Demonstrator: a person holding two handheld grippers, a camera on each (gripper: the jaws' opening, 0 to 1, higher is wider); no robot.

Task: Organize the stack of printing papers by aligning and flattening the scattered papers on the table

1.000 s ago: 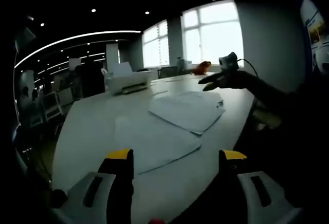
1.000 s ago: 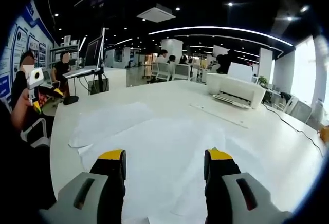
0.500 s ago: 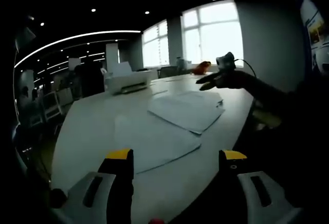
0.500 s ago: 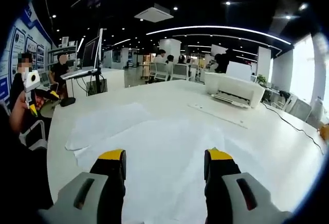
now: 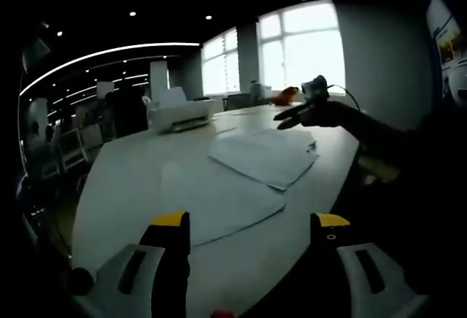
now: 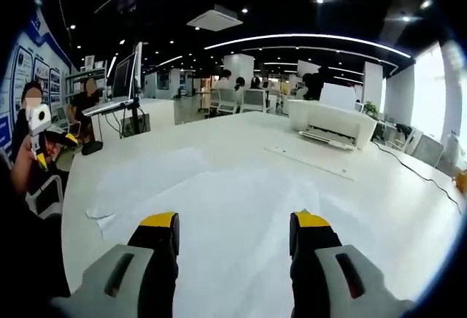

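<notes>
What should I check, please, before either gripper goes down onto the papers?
1. Left gripper open and empty: ok.
2. Right gripper open and empty: ok.
3. Papers aligned in one stack: not ok; the sheets lie spread and overlapping on the table.
4. Papers flat: cannot tell; one sheet edge looks lifted in the right gripper view.
5. Printer apart from the papers: ok.
6. Grippers touching the papers: not ok; both are held above the table.
</notes>
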